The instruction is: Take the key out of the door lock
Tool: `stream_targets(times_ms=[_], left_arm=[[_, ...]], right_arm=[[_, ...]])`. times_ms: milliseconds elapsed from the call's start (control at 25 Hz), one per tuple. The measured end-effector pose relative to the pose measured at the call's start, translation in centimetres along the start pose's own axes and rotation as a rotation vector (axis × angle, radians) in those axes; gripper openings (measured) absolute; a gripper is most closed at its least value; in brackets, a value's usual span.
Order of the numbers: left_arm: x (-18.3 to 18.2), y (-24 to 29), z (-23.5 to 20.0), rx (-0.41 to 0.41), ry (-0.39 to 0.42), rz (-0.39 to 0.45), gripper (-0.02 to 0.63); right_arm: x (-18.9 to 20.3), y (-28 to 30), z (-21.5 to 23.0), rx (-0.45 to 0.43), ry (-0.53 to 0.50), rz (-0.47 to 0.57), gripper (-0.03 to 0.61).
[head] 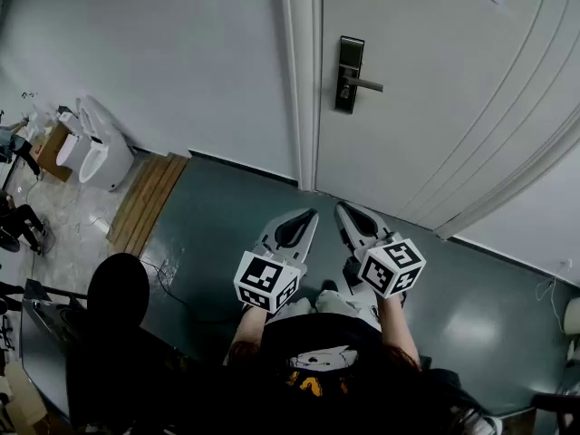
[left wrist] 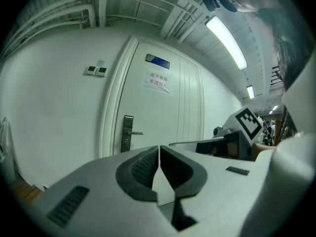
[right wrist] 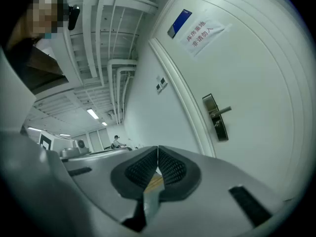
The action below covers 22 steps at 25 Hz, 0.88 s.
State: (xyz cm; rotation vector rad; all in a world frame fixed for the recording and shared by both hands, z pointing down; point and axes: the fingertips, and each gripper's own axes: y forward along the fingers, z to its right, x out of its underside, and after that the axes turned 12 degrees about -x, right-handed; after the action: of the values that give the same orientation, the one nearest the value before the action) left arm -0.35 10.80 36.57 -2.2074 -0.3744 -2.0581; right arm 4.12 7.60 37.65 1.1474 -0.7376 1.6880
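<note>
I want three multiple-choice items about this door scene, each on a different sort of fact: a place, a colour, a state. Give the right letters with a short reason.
1. In the head view, where on the door is the lock plate?
A. by its left edge, next to the frame
B. in the middle
C. by its right edge

2. What colour is the door?
A. brown
B. white
C. blue

3. How are the left tongs and the right tongs?
A. both wide apart
B. one closed on the handle
C. both shut, empty

Answers: 1A, the plate sits beside the frame; 2B, it is white in every view; 3C, each gripper view shows them closed on nothing.
</note>
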Motion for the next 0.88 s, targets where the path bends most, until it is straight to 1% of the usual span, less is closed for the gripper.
stream_targets(times_ms=[160, 440, 640, 880], left_arm=[[0.2, 0.0, -0.2, 0.007, 0.005, 0.001, 0.015], [0.6, -0.7, -1.1, 0.002, 0.011, -0.007, 0.015], [0.5, -0.1, -1.9, 0.002, 0.004, -0.009, 0.015], [1.2, 1.3, -2.0, 0.023, -0.003, -0.031, 0.015]], right_arm=[[0.3, 0.3, 0.2, 0.008, -0.001, 0.003, 0.006], [0.1, 1.0, -0.3, 0.024, -0.036, 0.022, 0.008], [-0.2, 1.6, 0.0, 0.026, -0.053, 0.022, 0.008], [-0.1, 2.0, 1.2, 0.039, -0.055, 0.008, 0.009]])
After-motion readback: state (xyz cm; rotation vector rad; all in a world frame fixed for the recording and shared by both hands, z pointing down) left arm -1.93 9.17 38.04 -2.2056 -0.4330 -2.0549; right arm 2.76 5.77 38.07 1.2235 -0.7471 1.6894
